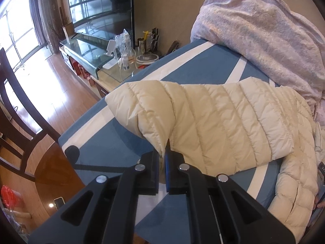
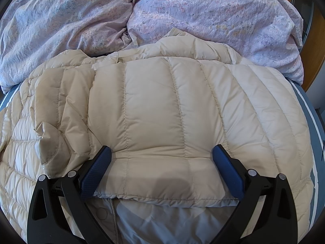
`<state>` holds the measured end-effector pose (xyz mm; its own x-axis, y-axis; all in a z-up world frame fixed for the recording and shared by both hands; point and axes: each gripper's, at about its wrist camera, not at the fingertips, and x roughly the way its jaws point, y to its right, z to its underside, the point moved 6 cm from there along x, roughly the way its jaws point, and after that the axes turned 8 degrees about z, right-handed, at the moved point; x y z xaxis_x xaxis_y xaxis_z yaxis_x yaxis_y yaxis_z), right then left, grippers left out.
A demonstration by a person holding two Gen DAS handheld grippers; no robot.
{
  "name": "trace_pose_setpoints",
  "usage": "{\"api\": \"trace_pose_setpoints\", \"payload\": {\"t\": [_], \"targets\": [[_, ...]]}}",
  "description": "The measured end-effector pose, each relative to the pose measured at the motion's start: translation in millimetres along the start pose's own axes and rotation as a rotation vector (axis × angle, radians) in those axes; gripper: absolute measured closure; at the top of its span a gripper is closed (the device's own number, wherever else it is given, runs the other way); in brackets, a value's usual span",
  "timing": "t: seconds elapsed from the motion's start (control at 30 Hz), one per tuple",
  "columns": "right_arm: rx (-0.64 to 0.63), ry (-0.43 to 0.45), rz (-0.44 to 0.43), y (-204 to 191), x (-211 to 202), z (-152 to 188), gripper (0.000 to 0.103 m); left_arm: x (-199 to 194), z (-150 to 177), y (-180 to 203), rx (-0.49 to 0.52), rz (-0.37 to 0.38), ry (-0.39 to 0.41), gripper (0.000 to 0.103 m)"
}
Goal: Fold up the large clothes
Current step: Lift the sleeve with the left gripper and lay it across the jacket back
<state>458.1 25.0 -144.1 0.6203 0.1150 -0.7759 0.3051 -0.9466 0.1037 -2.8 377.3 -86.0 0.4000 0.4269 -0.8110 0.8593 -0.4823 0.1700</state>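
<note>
Left gripper (image 1: 162, 158) had its jaws closed tight on a pinch of the cream puffer jacket's (image 1: 223, 118) edge, the fabric rising out of the narrow gap between the blue pads. From that pinch the quilted sleeve (image 1: 142, 105) stretched toward ten o'clock, lifted off the blue-and-white bedsheet (image 1: 203, 65); the rest of the jacket ran to three o'clock and down the bed's edge at five. A lilac floral duvet (image 1: 264, 30) lay heaped at one o'clock.

Right gripper (image 2: 161, 152) stood with its jaws spread wide, the pads pressing down on a folded panel of the jacket (image 2: 162, 105) without clamping it, one pad at eight o'clock and one at four. The duvet (image 2: 182, 10) filled twelve o'clock.
</note>
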Motion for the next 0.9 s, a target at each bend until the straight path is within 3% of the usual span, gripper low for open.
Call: {"api": "trace_pose_setpoints", "payload": {"t": [0.4,0.9], "targets": [[0.001,0.0,-0.001,1,0,0,0.001,-24,-21,46,0.104,0.061,0.092,0.099],[0.002,0.0,-0.003,1,0,1,0.001,-42,-27,188,0.345,0.238,0.146,0.099]]}}
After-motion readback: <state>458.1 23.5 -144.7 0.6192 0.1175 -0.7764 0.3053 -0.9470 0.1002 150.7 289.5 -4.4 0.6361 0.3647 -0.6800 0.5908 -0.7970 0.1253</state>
